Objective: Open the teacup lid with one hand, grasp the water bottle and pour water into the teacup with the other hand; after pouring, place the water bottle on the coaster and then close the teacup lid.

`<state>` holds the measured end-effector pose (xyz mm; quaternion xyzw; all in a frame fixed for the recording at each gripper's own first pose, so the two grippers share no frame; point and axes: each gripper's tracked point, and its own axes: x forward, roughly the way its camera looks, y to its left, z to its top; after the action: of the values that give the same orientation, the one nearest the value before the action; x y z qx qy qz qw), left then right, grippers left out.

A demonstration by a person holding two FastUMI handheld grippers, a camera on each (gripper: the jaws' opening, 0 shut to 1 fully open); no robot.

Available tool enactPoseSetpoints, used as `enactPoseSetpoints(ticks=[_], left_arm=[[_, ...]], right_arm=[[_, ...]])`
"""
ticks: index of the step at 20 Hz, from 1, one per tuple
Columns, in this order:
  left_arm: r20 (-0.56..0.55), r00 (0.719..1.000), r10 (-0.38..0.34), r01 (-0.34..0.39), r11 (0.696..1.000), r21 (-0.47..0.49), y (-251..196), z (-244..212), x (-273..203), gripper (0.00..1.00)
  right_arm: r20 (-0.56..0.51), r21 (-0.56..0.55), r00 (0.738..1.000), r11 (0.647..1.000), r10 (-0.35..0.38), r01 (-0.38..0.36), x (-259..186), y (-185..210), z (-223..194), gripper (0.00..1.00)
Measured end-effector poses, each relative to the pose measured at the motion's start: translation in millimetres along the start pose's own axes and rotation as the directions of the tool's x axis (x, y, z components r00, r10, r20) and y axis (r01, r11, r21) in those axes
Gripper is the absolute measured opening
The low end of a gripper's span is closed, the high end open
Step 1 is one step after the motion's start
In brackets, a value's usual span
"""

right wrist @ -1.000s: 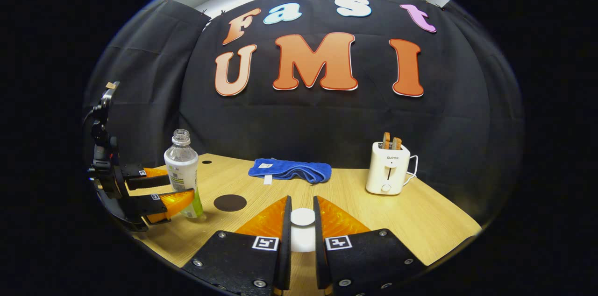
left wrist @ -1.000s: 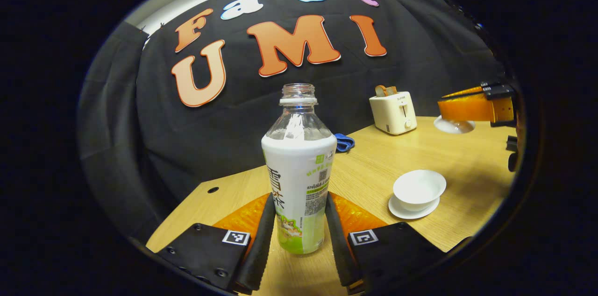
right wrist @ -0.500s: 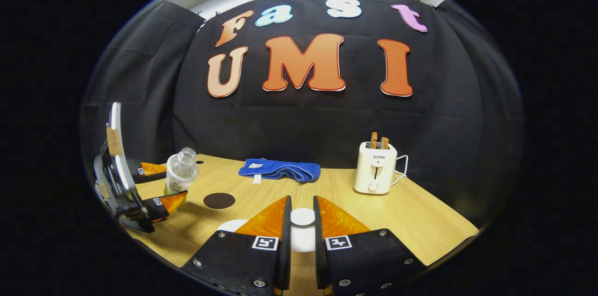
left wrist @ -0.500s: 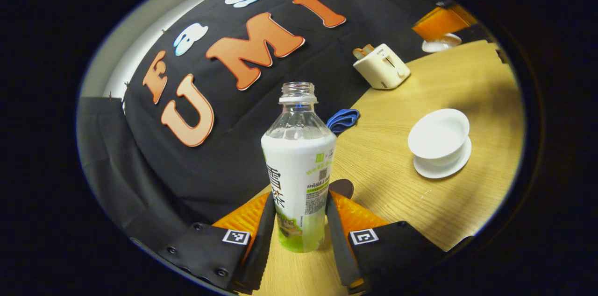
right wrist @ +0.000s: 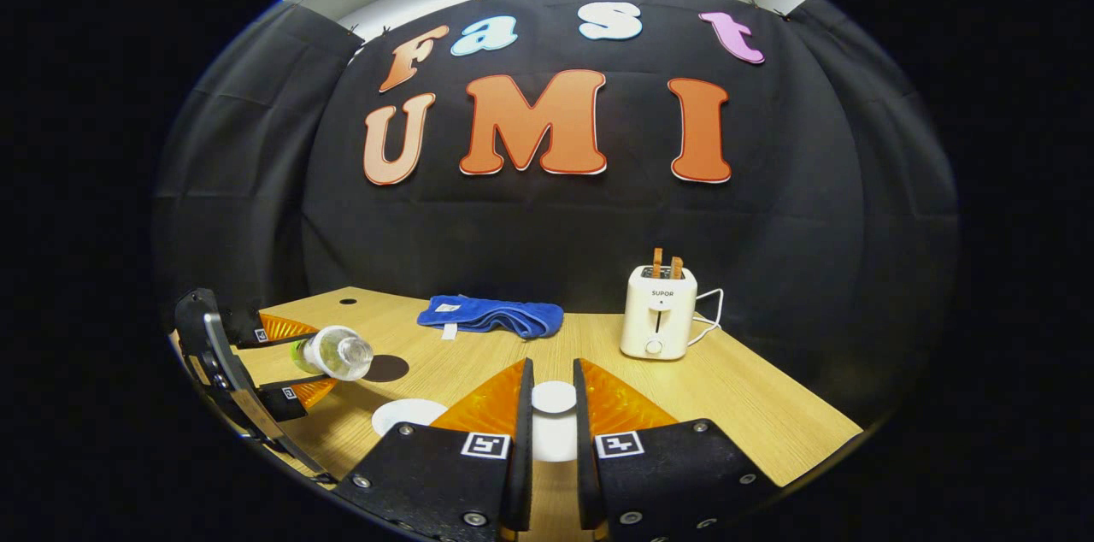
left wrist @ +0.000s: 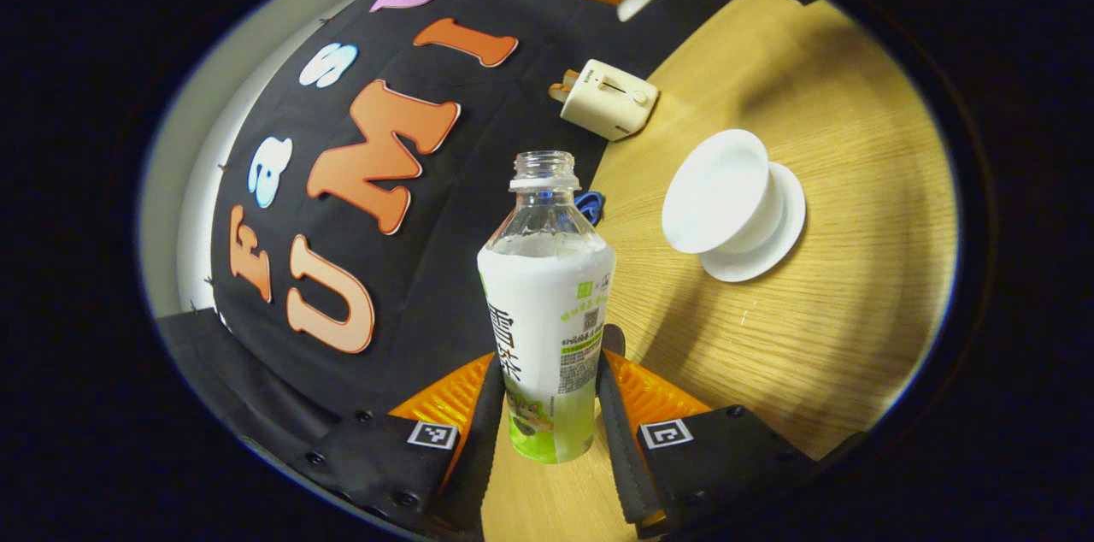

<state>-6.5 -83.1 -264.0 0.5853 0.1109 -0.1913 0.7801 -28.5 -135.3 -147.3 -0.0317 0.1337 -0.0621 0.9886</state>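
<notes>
We had the lid [right wrist: 554, 397] off and pinched in the right gripper [right wrist: 548, 431]. The left gripper's [left wrist: 547, 427] fingers clamped the water bottle [left wrist: 547, 311], tipped toward the open teacup [left wrist: 722, 191] mid-counter [left wrist: 812, 328]. No water was visibly flowing; coaster [right wrist: 386, 368] placement and re-lidding remained.

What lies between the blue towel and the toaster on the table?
Nothing: bare tabletop separates the blue towel from the toaster, in the right gripper view.
</notes>
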Motion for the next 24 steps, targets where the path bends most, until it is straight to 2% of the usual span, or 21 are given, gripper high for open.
enactPoseSetpoints(ticks=[3,4,7,8,14,24], left_arm=[[-0.001,1.0,-0.008,0.008,0.998,0.068,-1,1,6,0.61],[0.001,1.0,-0.003,0.003,0.996,0.094,0,3,6,0.65],[0.012,1.0,0.004,-0.006,0.985,0.174,6,5,5,0.65],[0.014,1.0,0.006,-0.009,0.979,0.203,8,6,5,0.62],[0.002,1.0,0.004,-0.004,0.941,0.339,13,5,11,0.62],[-0.015,1.0,0.02,-0.01,0.879,0.477,22,-1,16,0.63]], right_arm=[[0.003,-0.006,1.0,1.0,-0.011,0.011,-3,-7,1,0.22],[0.004,-0.008,1.0,1.0,-0.015,0.015,-3,-9,1,0.22],[0.003,-0.006,1.0,1.0,-0.02,0.02,-5,-13,1,0.22],[0.002,-0.008,1.0,1.0,-0.021,0.021,-5,-14,0,0.22],[0.003,-0.012,1.0,1.0,-0.02,0.02,-8,-18,1,0.22],[0.008,-0.02,1.0,1.0,-0.023,0.023,-13,-27,4,0.22]])
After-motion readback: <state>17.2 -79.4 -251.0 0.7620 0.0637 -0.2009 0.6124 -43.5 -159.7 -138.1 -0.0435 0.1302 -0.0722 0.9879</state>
